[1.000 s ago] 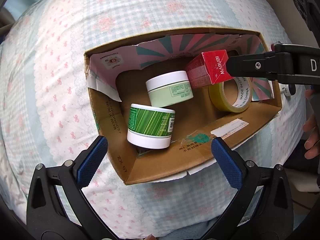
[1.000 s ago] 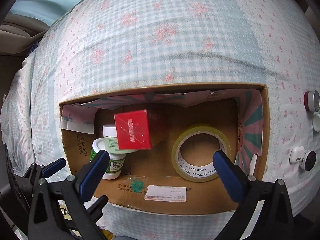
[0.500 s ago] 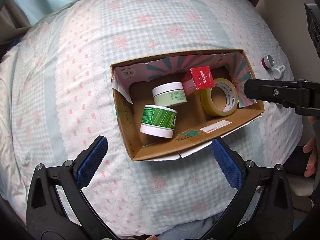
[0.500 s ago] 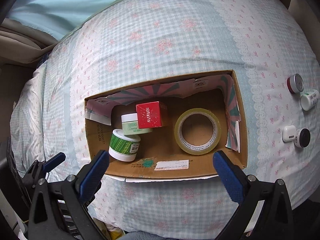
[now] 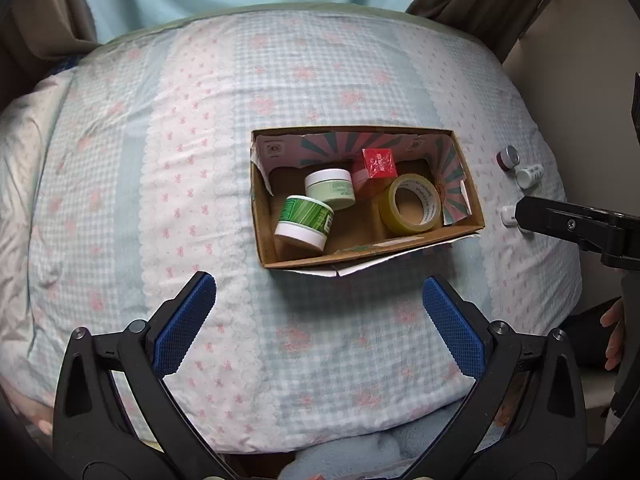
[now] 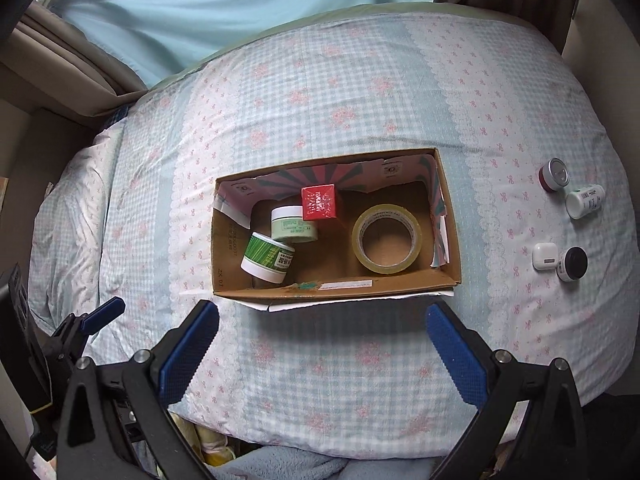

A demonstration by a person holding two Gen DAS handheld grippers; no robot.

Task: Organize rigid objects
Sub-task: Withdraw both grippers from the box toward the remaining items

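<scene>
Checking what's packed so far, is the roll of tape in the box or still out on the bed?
In: the tape lies flat on the floor of the box, at its right end.

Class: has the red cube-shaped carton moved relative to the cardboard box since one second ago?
Yes. The red cube-shaped carton dropped from mid-air to rest by the cardboard box rear wall.

I see my right gripper (image 6: pixel 320 340) spread wide above the bedspread (image 6: pixel 320 92). The cardboard box (image 6: pixel 450 236) holds two jars, a red carton (image 6: pixel 319 203) and a tape roll (image 6: pixel 386 238).
</scene>
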